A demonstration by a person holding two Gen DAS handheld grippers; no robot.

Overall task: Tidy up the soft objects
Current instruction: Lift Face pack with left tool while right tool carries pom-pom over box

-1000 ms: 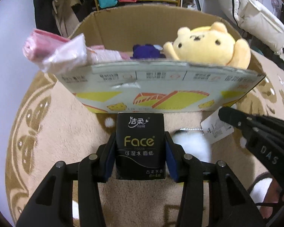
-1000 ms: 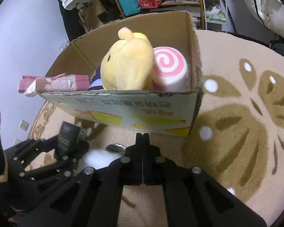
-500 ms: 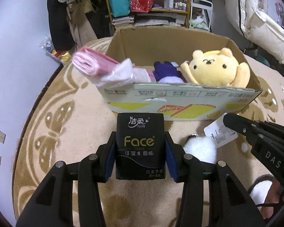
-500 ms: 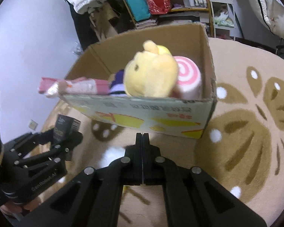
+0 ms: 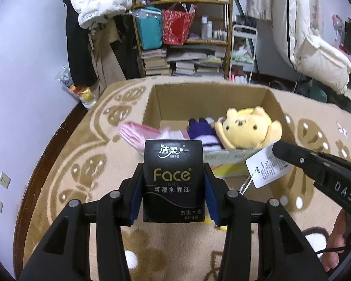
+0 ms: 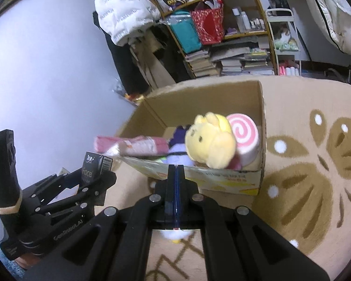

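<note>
- Black tissue pack [image 5: 173,180] sits upright between my left gripper [image 5: 173,194] pads, jaws part open and clamped on its two sides, long axis vertical, label facing the lens.
- Left wrist view: cardboard box [image 5: 271,103] lies straight ahead of and below the pack, open top up. Near wall is just past the pack's top edge, so I judge the drop needs forward travel over that wall before release.
- Inside the box: pink packet [image 5: 133,131] lying over the left near corner, purple plush [image 5: 200,128] mid, yellow bear plush [image 5: 248,131] right. Free floor of the box shows at back left, so that is where I'd aim.
- Right gripper [image 5: 277,149] comes in from the right of this view with a white hang tag [image 5: 266,168] and bead chain at its tip; tip is level with the box's near right corner.
- Right wrist view: right gripper [image 6: 175,171] jaws fully closed, pads touching. A white fluffy item [image 6: 175,234] shows under the fingers; it seems to dangle by what's pinched, can't confirm which part is pinched.
- Same view: box [image 6: 259,98] is dead ahead, bear [image 6: 210,140] and pink swirl roll [image 6: 243,133] fill the right half. Left gripper [image 6: 93,175] with pack [image 6: 91,166] sits left of the box's near left corner.
- Both hands are near the front wall; left one lines up with the emptier side.
</note>
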